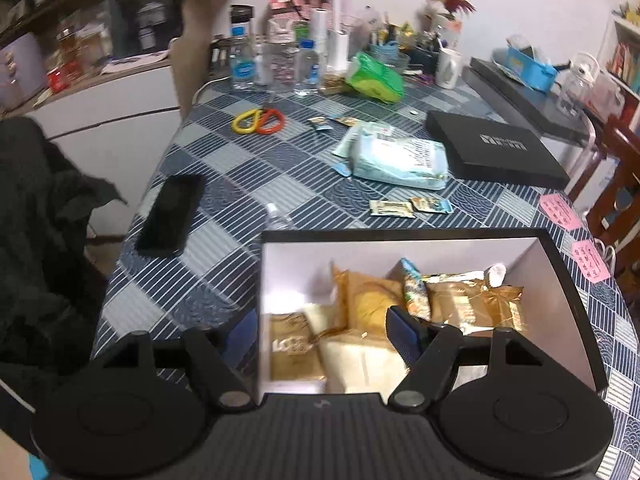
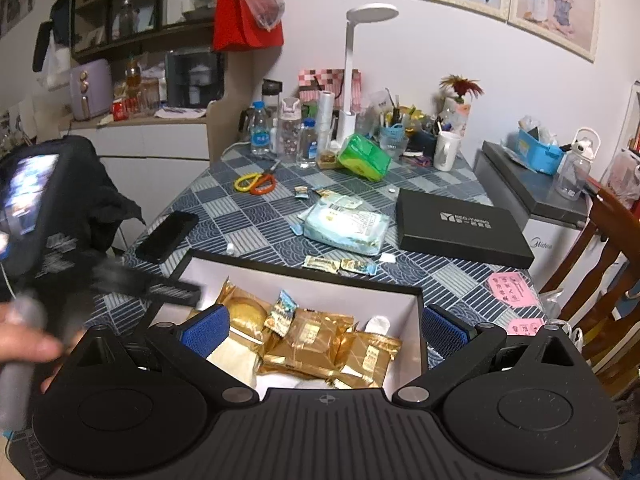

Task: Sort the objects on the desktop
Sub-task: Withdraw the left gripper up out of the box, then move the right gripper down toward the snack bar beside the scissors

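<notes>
Ribbed black left gripper, blue-padded fingers spread and empty, seemingly over crinkly gold packets in box.

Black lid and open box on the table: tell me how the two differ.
The black lid lies flat, farther back, its dark printed top up; the open box sits nearest the tongs, showing a white inside. The lid bears nothing; the box holds gold-wrapped snack packets. The lid looks shallow, the box deeper-walled. Both are rectangular, black outside, and rest on the checked tablecloth.
</notes>
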Tool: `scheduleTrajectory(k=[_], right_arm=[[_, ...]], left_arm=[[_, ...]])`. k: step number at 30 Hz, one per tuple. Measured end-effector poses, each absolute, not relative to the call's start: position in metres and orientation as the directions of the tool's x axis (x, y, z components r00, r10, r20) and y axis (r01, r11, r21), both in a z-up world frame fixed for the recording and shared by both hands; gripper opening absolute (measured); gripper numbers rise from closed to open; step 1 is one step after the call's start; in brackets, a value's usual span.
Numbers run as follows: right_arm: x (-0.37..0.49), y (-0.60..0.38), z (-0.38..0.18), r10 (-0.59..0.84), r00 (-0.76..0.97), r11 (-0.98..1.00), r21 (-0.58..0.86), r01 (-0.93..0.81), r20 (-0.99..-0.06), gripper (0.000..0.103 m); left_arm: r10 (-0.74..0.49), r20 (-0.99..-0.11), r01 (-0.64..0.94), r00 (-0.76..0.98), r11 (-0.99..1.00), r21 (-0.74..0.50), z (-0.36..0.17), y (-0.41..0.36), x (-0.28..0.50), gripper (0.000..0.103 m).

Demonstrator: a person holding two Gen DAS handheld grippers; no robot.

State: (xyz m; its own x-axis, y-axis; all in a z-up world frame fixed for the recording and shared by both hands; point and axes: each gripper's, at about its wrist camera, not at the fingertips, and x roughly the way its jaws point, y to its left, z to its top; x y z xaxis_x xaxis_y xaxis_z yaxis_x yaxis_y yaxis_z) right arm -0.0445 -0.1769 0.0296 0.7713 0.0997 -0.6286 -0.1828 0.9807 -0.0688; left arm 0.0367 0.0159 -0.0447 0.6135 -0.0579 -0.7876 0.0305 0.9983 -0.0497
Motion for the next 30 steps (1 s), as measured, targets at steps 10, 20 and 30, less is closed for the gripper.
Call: scheduleTrajectory(k=[10,20,30], right_arm=[[0.019,-0.192,0.033,0.152,0.726,0.984,0.037,-0.172,-0.670,0.103],[0.108,-0.185,0.036,0.197,0.675,0.978,0.093,-0.186,-0.711,0.103],[0.221,-0.157,0.038,0.235,0.619,0.970,0.139,-0.200,-0.749,0.103]], left_arm=[[-0.037,-0.772,0.000,0.635,0.999,-0.047,-0.041,0.053,0.001,0.085],[-0.053,-0.754,0.021,0.655,0.998,-0.052,-0.034,0.057,-0.005,0.085],[-0.077,-0.742,0.029,0.665,0.997,-0.078,-0.033,0.060,0.010,0.085]])
